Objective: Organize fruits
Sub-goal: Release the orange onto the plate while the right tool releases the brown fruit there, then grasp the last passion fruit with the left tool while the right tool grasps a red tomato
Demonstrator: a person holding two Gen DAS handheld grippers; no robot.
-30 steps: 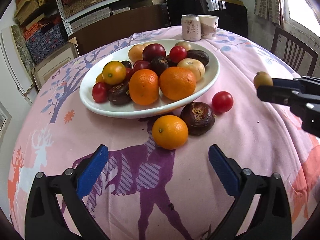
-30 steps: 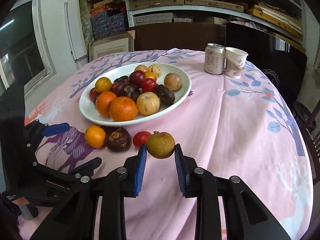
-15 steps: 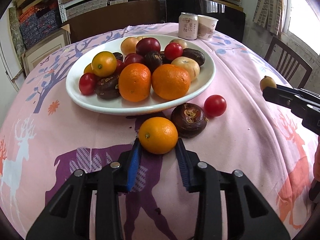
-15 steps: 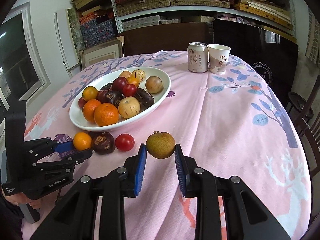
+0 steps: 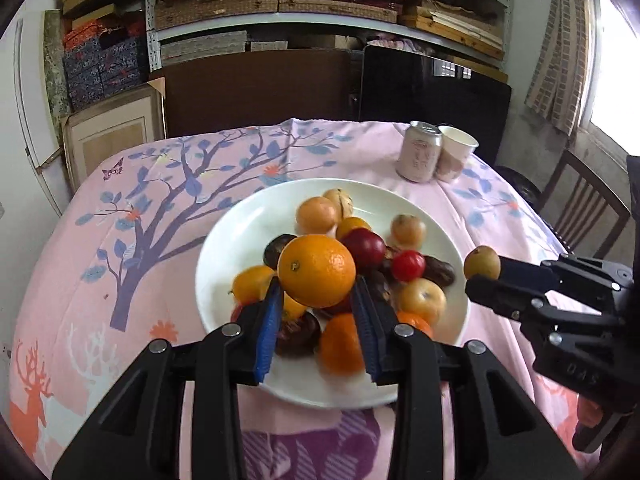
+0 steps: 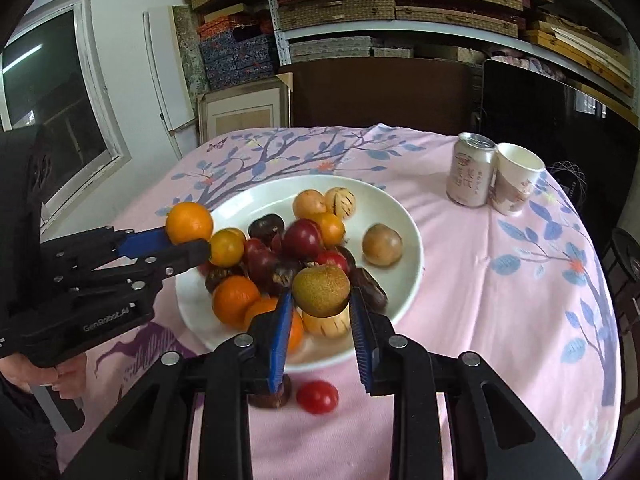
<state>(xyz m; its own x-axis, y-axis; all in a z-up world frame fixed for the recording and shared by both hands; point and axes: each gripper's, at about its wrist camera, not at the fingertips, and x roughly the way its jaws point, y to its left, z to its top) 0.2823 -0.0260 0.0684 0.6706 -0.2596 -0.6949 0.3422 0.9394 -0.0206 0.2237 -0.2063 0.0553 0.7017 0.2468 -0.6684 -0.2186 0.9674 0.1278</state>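
A white plate (image 5: 240,224) (image 6: 400,216) piled with several oranges, tomatoes and dark fruits sits mid-table. My left gripper (image 5: 317,276) is shut on an orange (image 5: 317,270) and holds it above the plate's near side; it shows in the right wrist view (image 6: 188,236) over the plate's left rim. My right gripper (image 6: 321,292) is shut on a brownish-green fruit (image 6: 321,289) above the plate's front; it shows in the left wrist view (image 5: 482,270) at the plate's right rim. A red tomato (image 6: 317,397) and a dark fruit (image 6: 269,395) lie on the cloth before the plate.
A drink can (image 6: 469,175) (image 5: 418,157) and a paper cup (image 6: 515,184) (image 5: 455,153) stand at the back right of the pink tablecloth (image 6: 500,300). A wooden chair (image 5: 584,208) stands right of the table. Shelves and boxes line the wall behind.
My left gripper closed on the orange on the cloth, lifted it and carried it over the plate. My right gripper moved with its fruit toward the plate's front.
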